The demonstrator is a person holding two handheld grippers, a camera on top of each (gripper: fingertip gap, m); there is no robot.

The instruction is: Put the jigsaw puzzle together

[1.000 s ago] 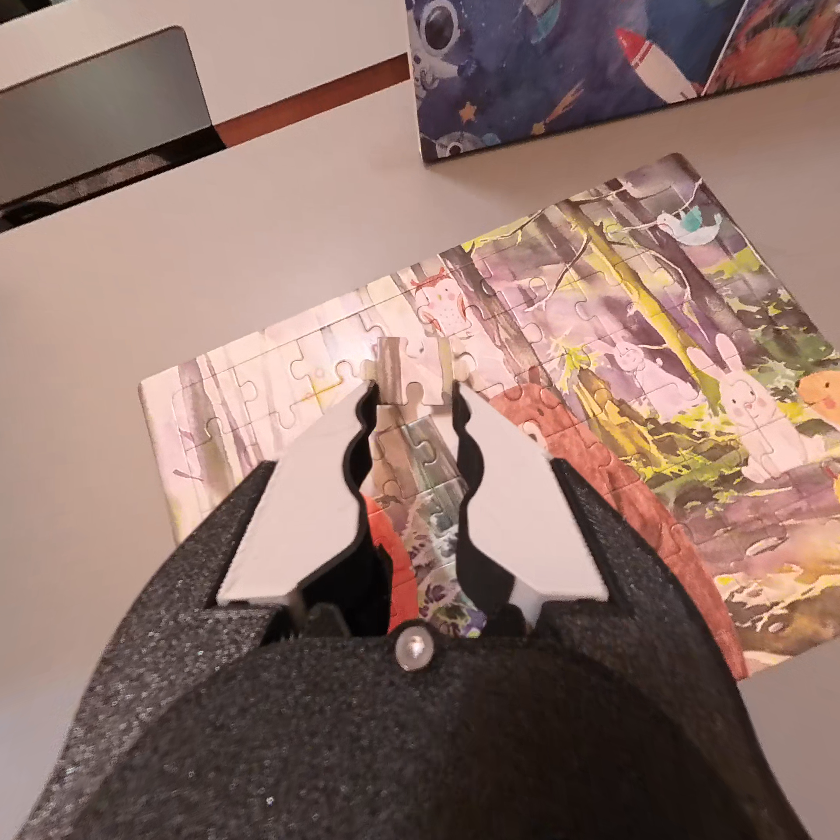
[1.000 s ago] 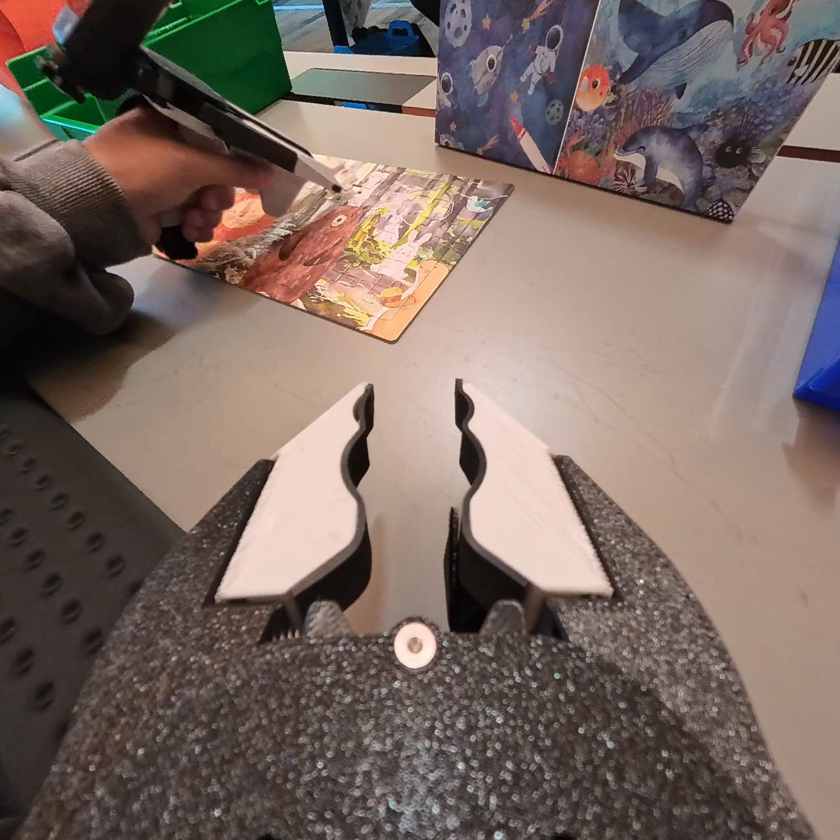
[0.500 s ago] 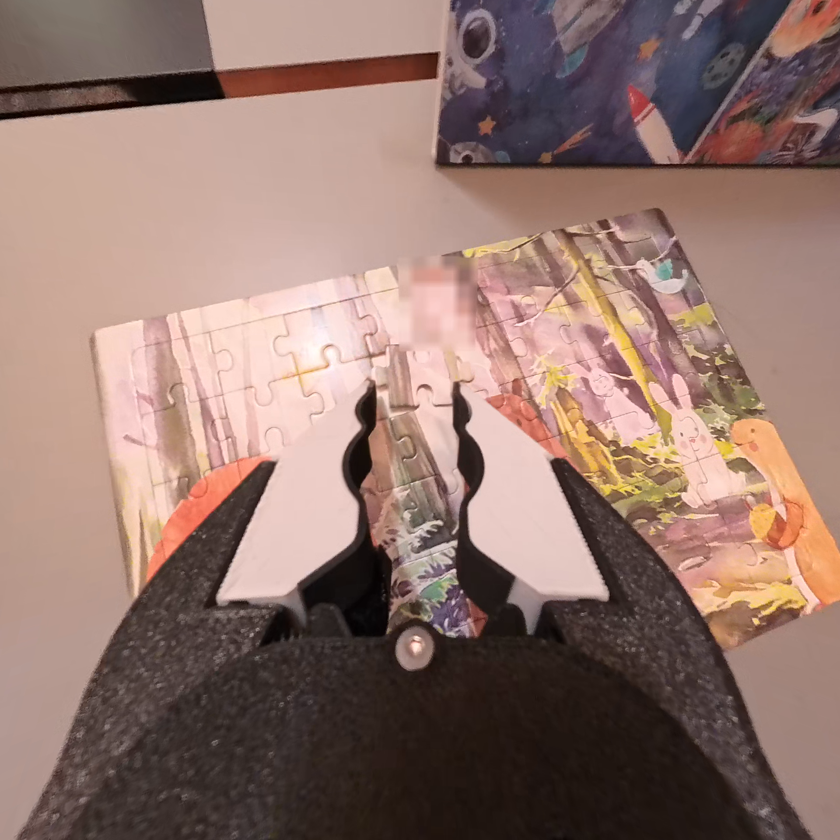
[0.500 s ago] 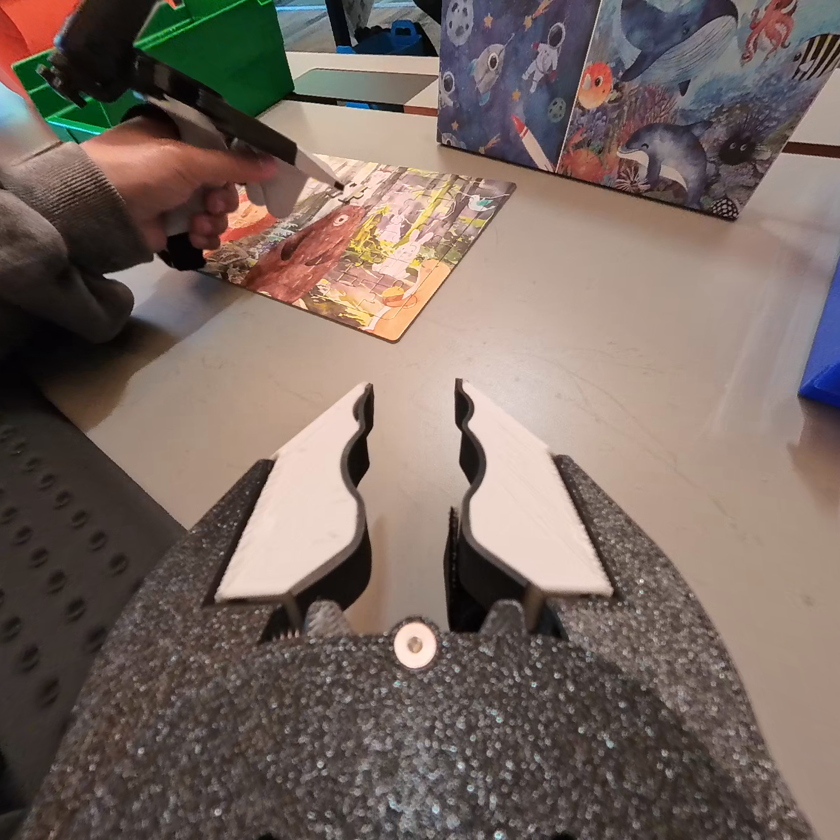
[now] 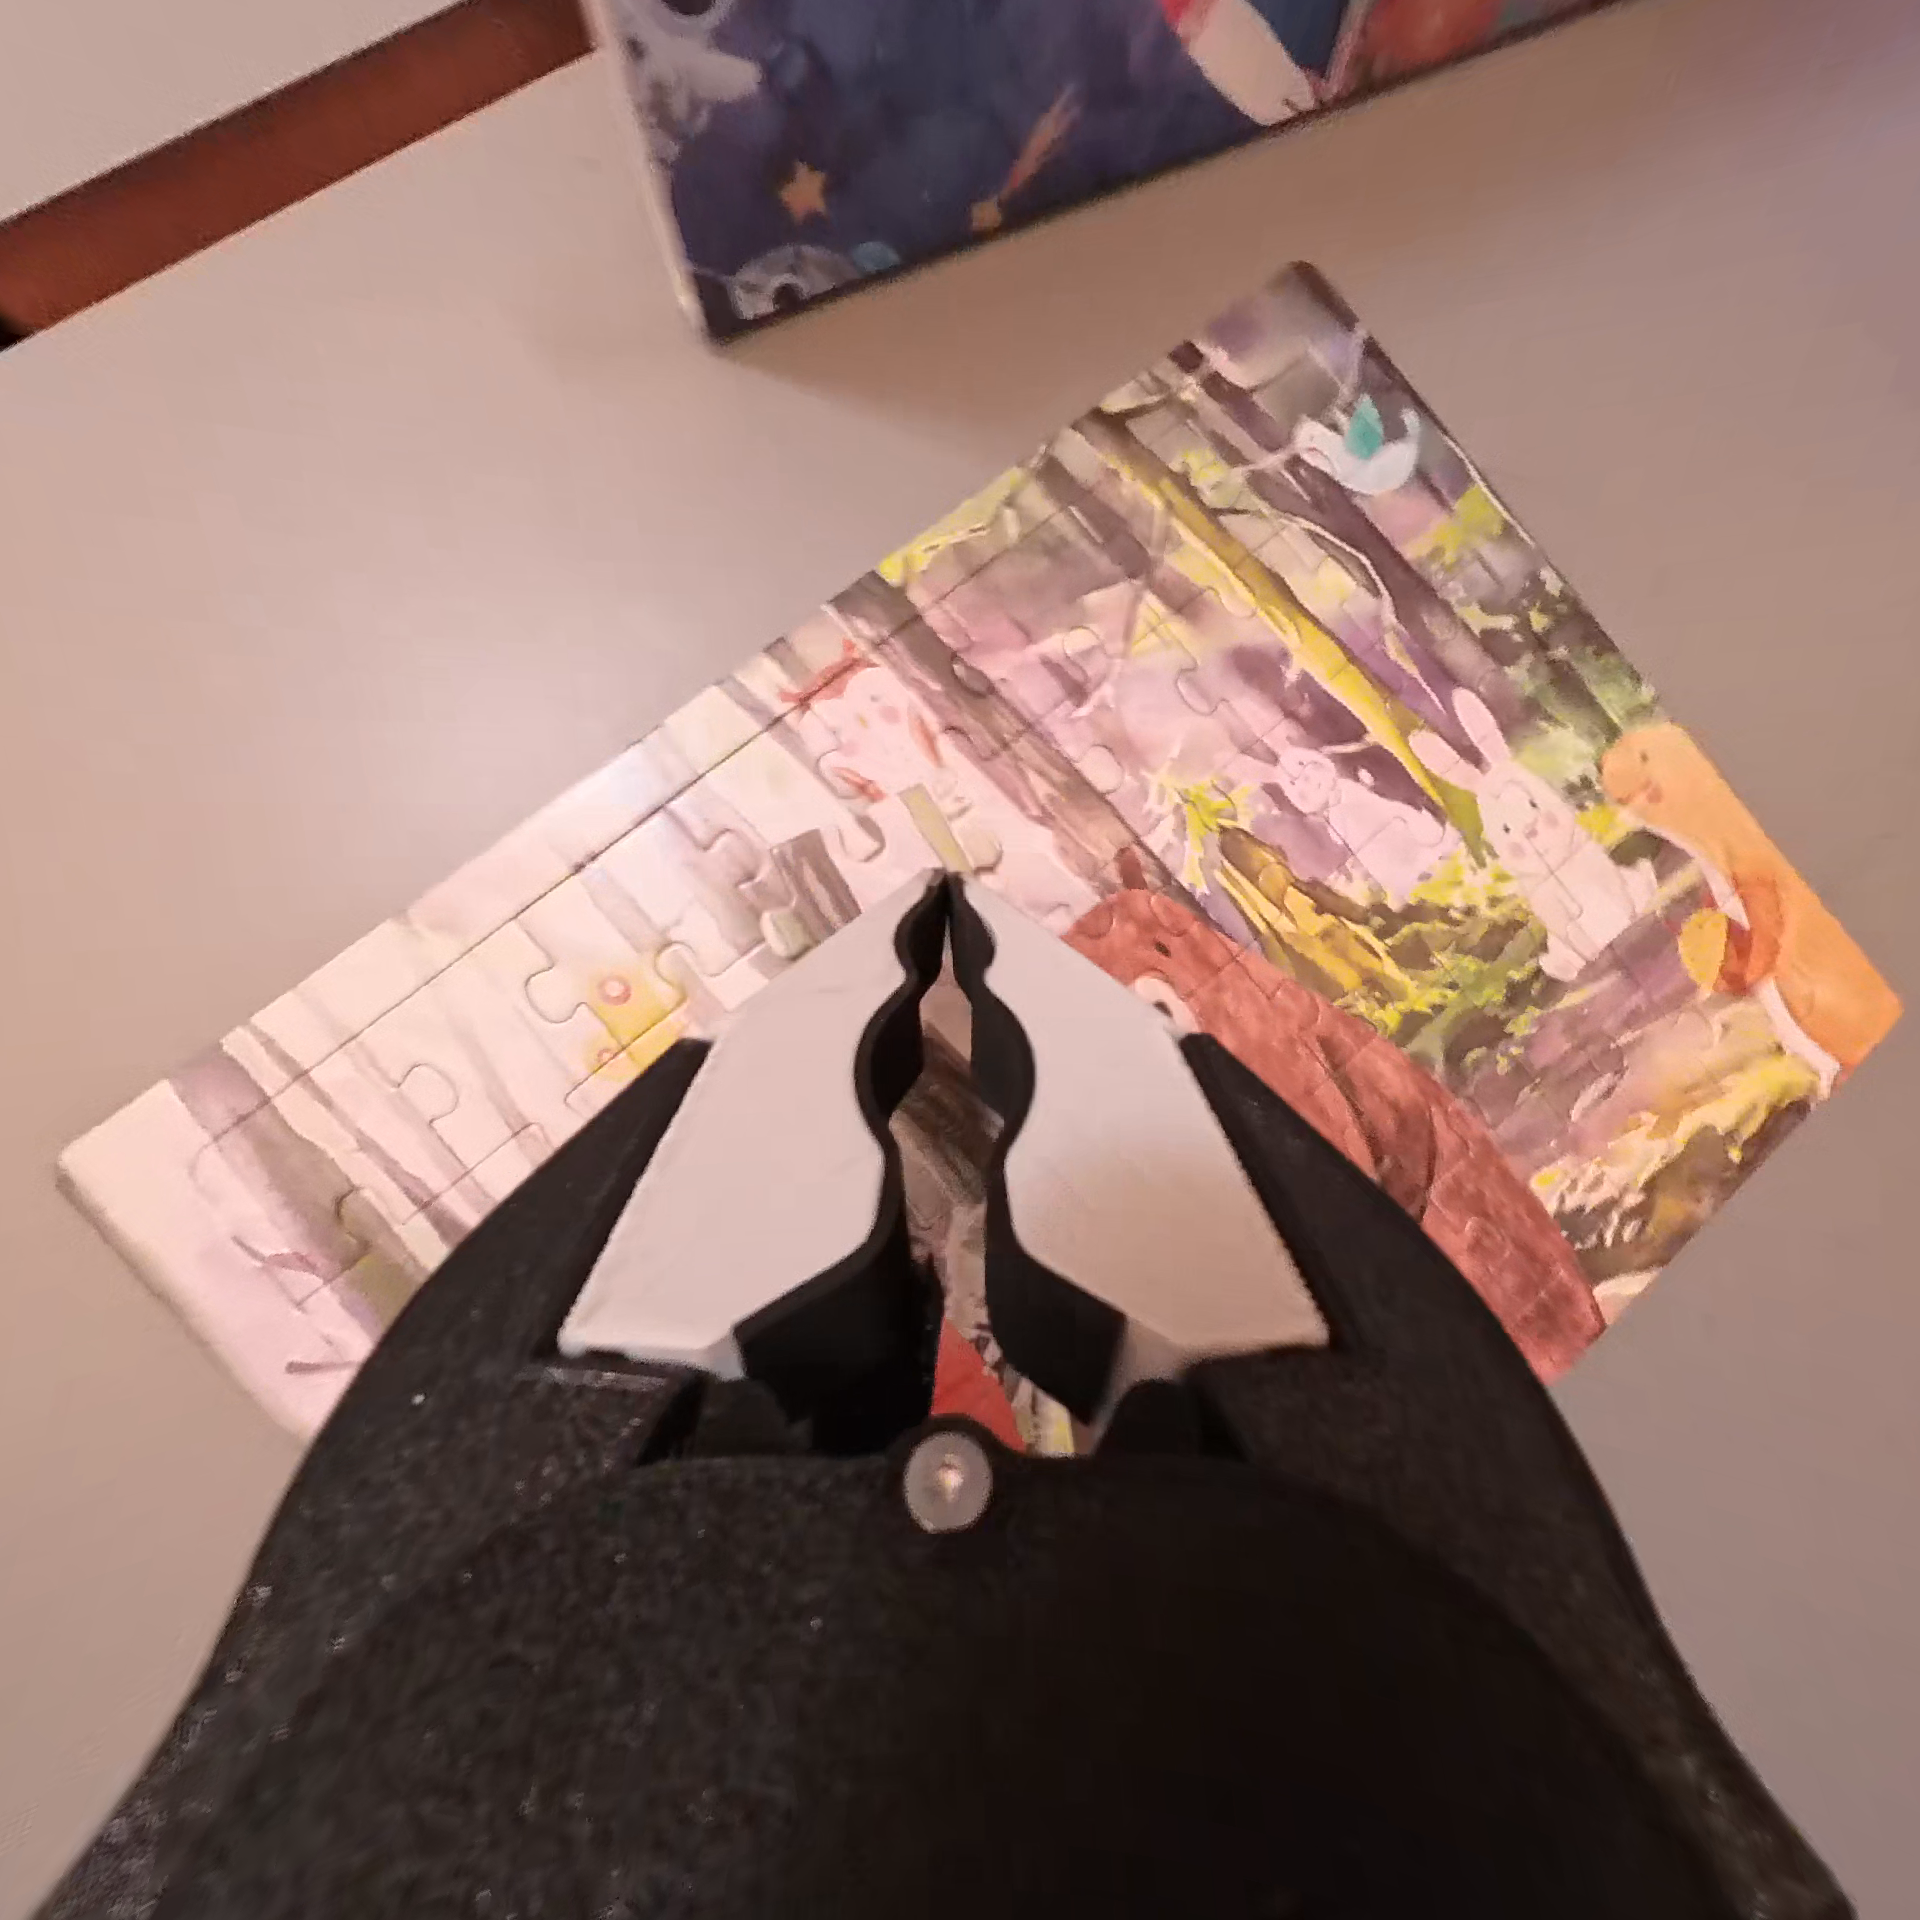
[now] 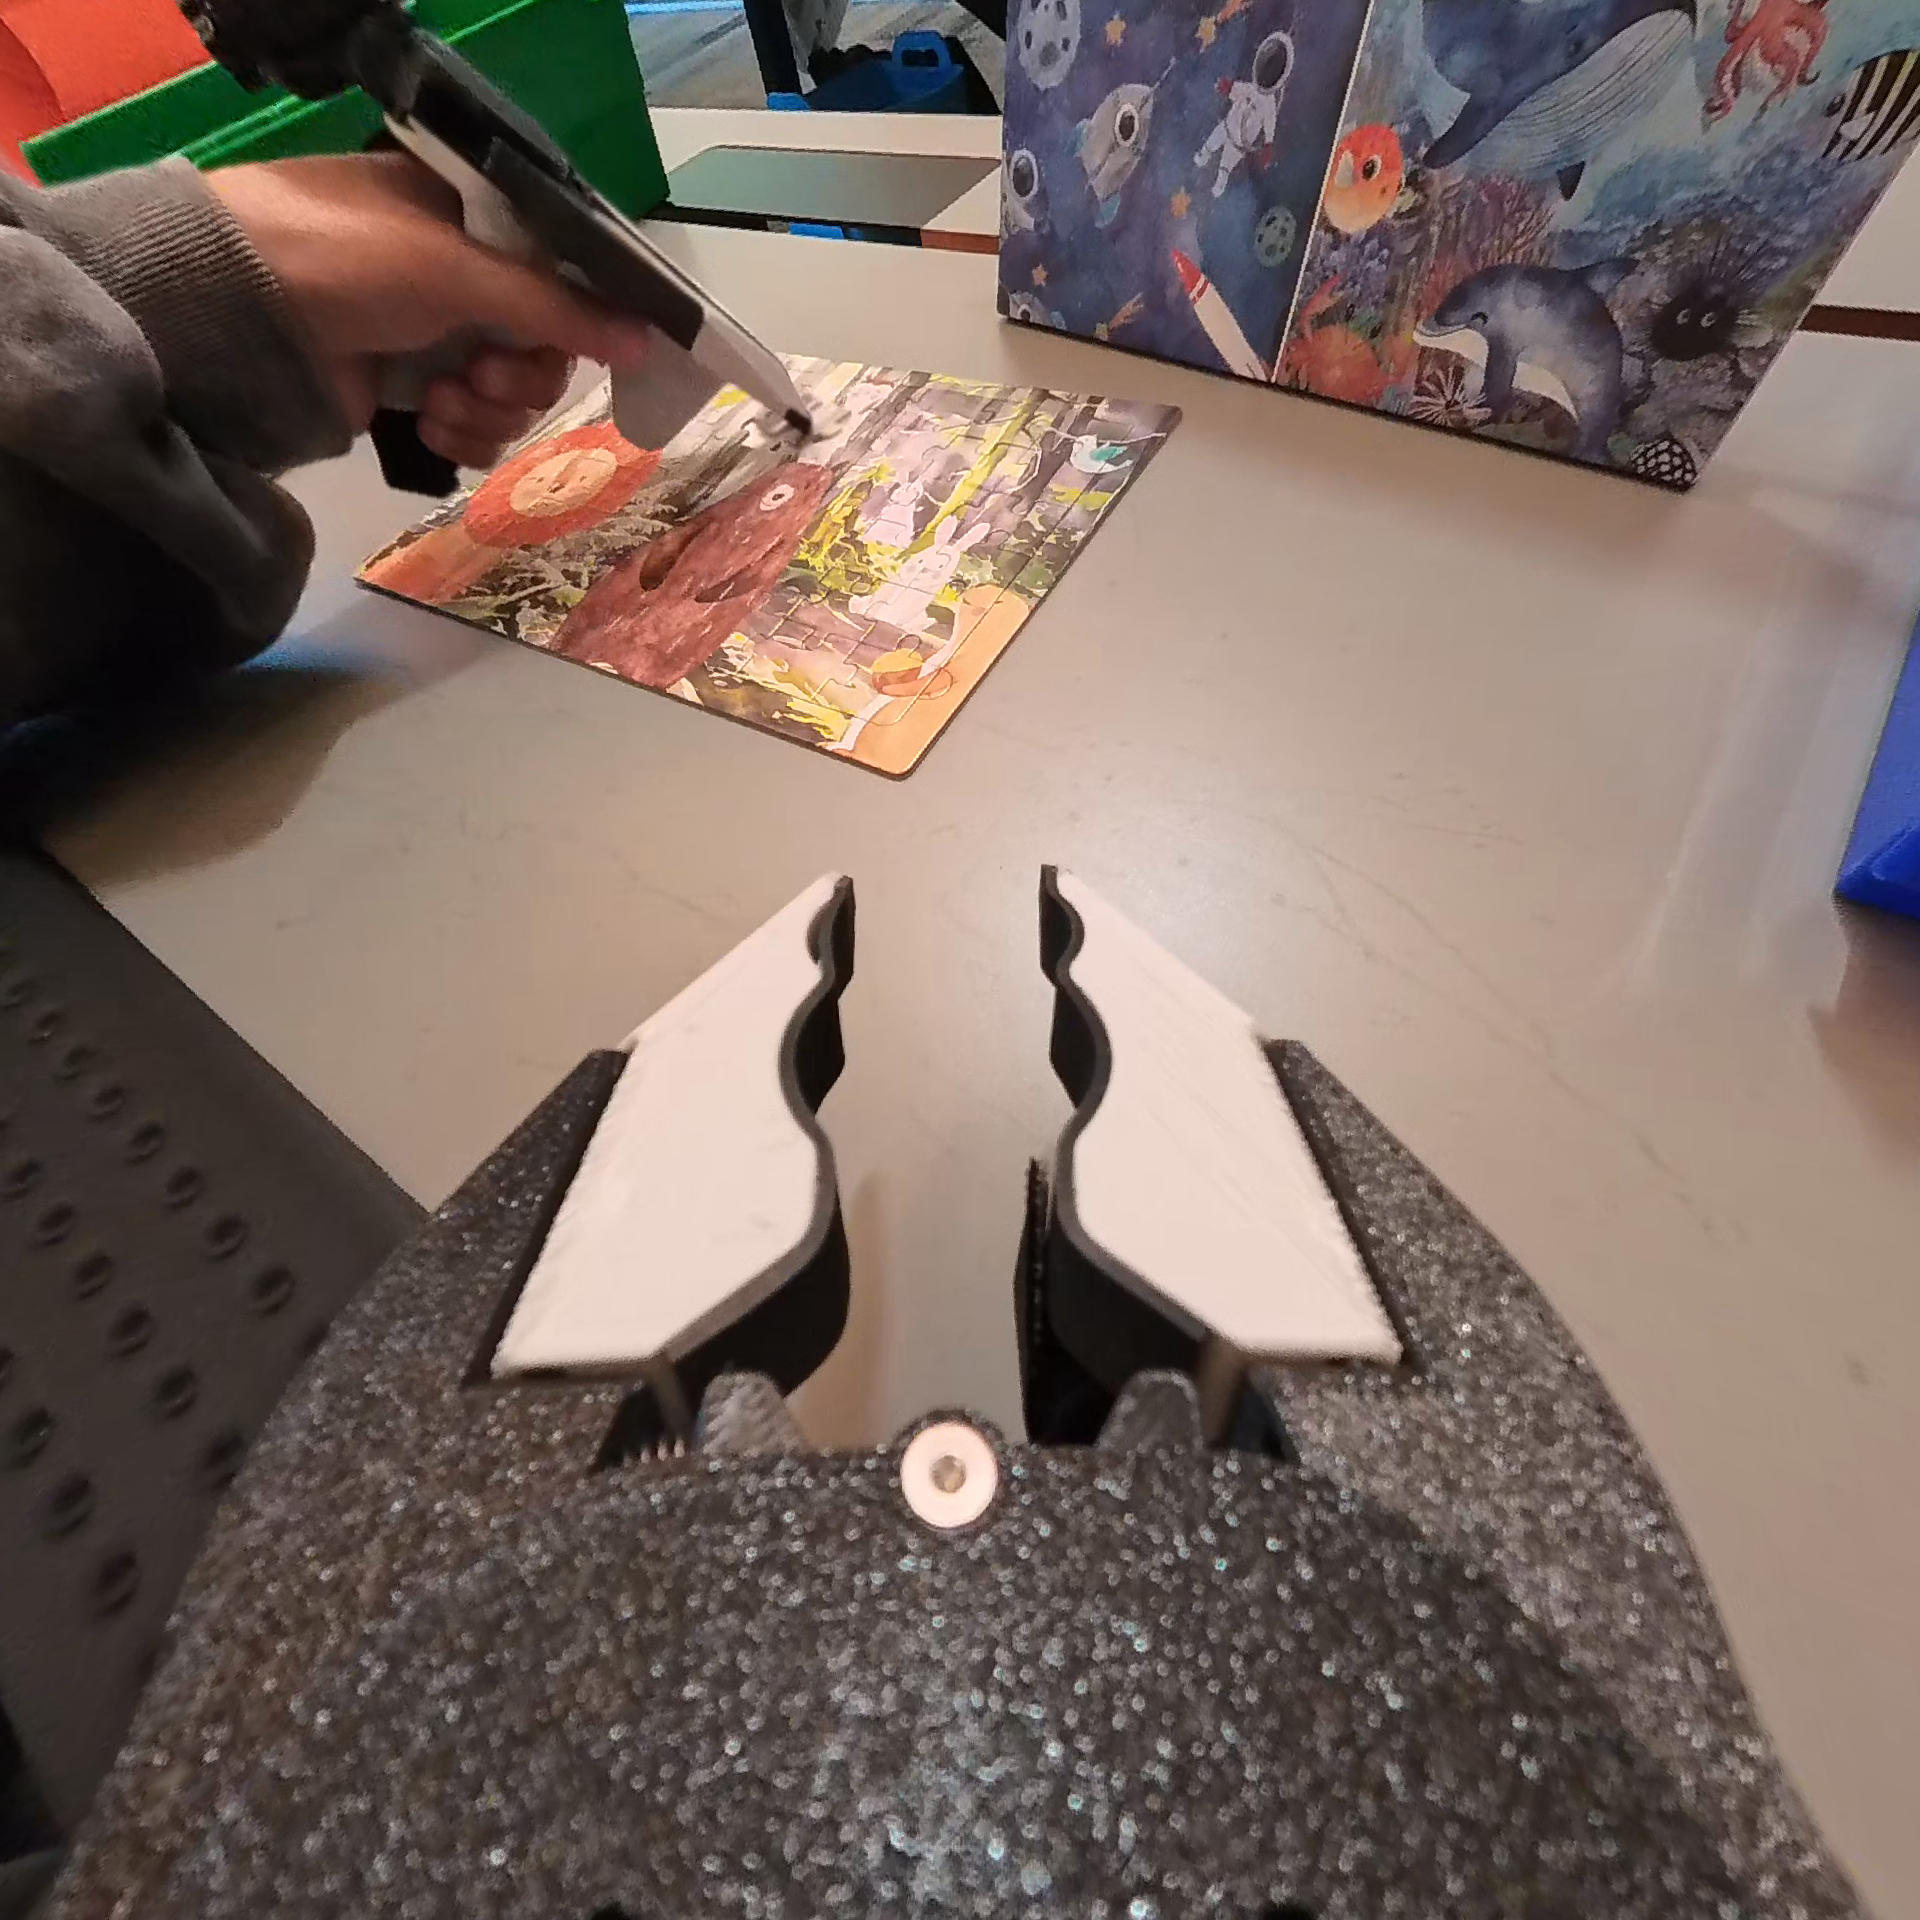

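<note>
Right gripper [image 6: 945, 894] nearest the camera, low over bare grey table [image 6: 1299, 831], its 2 white fingers [image 6: 717, 1122] spread apart, nothing between them. Dark perforated surface [image 6: 125, 1195] at the near left table edge. Blue object [image 6: 1886, 862] cut off at the right edge, resting on the table.

Further out, jigsaw puzzle [image 6: 831, 561] lies flat on the table, left of centre, in one assembled rectangle: forest scene with an orange lion, brown bear, white rabbits and an orange figure at the near right corner. A hand [image 6: 416, 301] in a grey sleeve [image 6: 125, 353] holds the left gripper [image 6: 795, 421] by its handle, angled steeply down, tip touching or just above the puzzle's upper middle part; cannot tell which.

Left wrist view: left gripper [image 5: 943, 885] fingers closed, tips meeting in a point, nothing seen pinched between them. Tip sits over the puzzle [image 5: 1299, 727] just beside a grey tree-trunk piece [image 5: 805, 883] in the pale upper-left area. That piece looks slightly raised or not fully seated, but the frame is motion-blurred, so not certain. Bear's head just right of the fingers.

Beyond the puzzle, near its far edge but apart from it, stands a box [image 6: 1455, 208] printed with space art (astronauts, rocket) on 1 face and sea creatures on the other; its lower corner shows in the left wrist view too [image 5: 935, 156]. A brown strip [image 5: 291, 177] crosses the tabletop behind it. Farthest back left: a green bin [image 6: 540, 94] with something orange beside it.
</note>
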